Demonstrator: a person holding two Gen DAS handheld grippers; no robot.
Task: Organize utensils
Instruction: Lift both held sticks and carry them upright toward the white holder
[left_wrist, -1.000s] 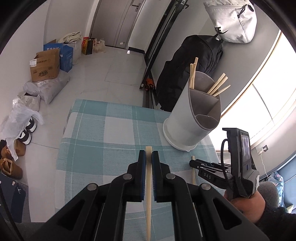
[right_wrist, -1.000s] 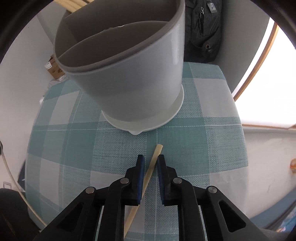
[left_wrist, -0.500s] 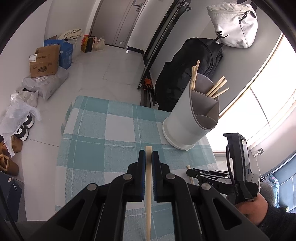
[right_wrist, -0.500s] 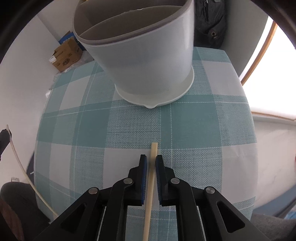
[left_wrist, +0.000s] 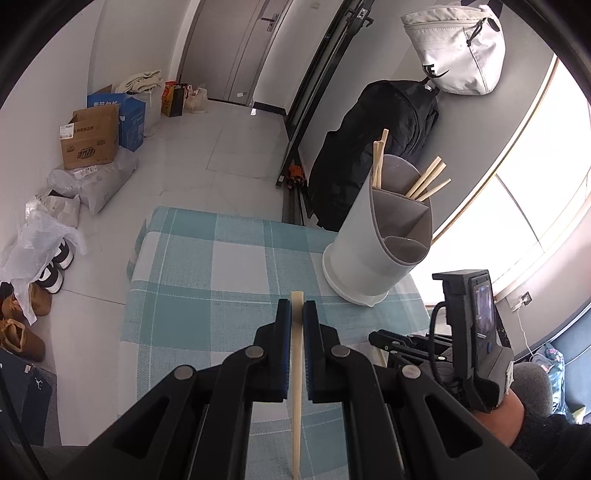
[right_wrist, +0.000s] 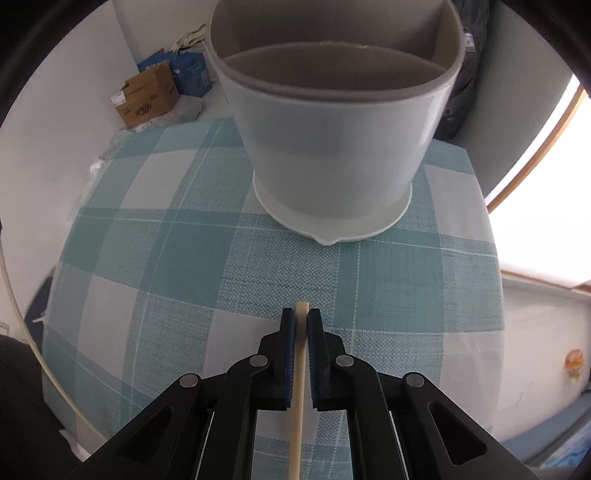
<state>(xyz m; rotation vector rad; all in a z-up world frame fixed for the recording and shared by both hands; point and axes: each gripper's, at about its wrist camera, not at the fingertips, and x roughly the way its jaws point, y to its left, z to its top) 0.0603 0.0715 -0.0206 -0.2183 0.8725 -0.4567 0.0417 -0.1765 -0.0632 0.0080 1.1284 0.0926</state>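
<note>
My left gripper (left_wrist: 296, 306) is shut on a pale wooden chopstick (left_wrist: 296, 387) that runs back between its blue pads, above the checked tablecloth (left_wrist: 207, 280). My right gripper (right_wrist: 302, 317) points steeply down at the cloth, its jaws closing on a second chopstick (right_wrist: 299, 387) whose tip pokes just past the pads. The white and grey utensil holder (right_wrist: 332, 147) stands just beyond it. In the left wrist view the holder (left_wrist: 365, 240) has several chopsticks (left_wrist: 424, 182) in its back compartment, and the right gripper (left_wrist: 380, 338) is low at the right, held by a hand.
The small table's edges drop to the floor on all sides (right_wrist: 495, 295). A black backpack (left_wrist: 373, 147) and a white bag (left_wrist: 458, 48) are behind the holder. Cardboard boxes (left_wrist: 88, 140), plastic bags and shoes (left_wrist: 51, 269) line the floor at the left.
The right gripper's jaws have narrowed onto the chopstick, which now lies straight along them. The holder has shifted to upper centre in its view. The left gripper holds its chopstick as before.
</note>
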